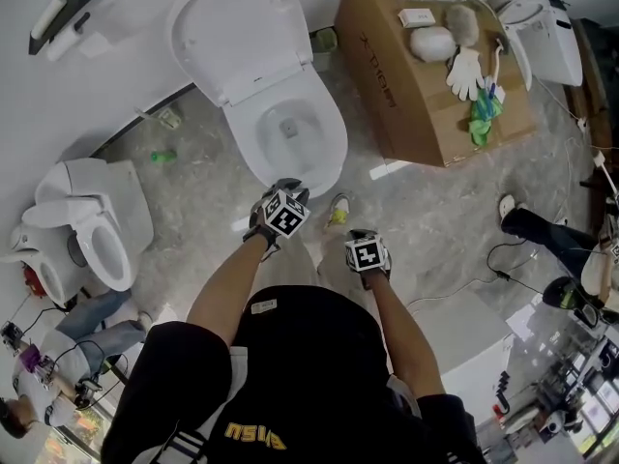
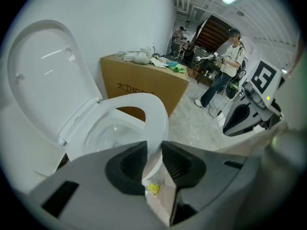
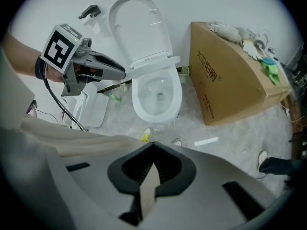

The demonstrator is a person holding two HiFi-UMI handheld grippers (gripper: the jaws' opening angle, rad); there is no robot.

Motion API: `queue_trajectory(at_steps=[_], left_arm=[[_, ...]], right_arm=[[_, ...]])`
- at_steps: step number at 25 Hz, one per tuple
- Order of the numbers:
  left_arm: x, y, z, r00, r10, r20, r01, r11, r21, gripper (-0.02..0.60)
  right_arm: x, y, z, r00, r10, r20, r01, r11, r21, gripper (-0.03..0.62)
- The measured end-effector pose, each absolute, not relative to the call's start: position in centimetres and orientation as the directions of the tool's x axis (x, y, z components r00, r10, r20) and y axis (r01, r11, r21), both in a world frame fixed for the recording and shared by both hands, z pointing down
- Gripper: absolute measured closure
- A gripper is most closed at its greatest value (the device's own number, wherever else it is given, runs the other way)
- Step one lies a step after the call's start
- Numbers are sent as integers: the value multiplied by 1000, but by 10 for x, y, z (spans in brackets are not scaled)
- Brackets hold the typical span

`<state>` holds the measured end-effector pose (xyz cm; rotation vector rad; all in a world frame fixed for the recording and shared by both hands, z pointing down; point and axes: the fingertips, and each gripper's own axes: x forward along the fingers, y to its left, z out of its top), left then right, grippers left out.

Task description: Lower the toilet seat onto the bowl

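The white toilet stands against the wall with its lid (image 1: pixel 237 32) (image 3: pixel 141 25) (image 2: pixel 43 66) raised. The seat ring (image 2: pixel 153 114) (image 3: pixel 156 62) hangs partway above the bowl (image 1: pixel 324 153) (image 2: pixel 103 133) (image 3: pixel 139 107); the cardboard box shows through its opening. My left gripper (image 2: pixel 154 152) (image 1: pixel 288 187) (image 3: pixel 122 73) is shut on the ring's front edge and points steeply down. My right gripper (image 3: pixel 152 147) (image 1: pixel 366 257) hovers nearer my body, in front of the bowl, with its pads together and nothing in them.
A big cardboard box (image 1: pixel 426 75) with gloves and oddments on top stands right of the toilet. A second toilet (image 1: pixel 97 230) stands at the left, another (image 1: pixel 542 37) at the far right. My shoe (image 1: pixel 338 211) and cables lie on the floor. A person (image 2: pixel 230 56) stands in the background.
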<state>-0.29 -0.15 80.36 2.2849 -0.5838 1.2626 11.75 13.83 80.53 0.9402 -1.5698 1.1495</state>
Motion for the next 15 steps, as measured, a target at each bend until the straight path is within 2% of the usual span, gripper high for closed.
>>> queue_trajectory(at_steps=[6,15], left_arm=[[2,6,813,484,-126,866,-566,-799,201,477],[1,12,825,487,-111,867,-579,-783,225,483]], right_arm=[[146,148,816,-216,-41,976,-968,143,-208,602],[145,155,822,-229,-35,973,-966,128,-223,602]])
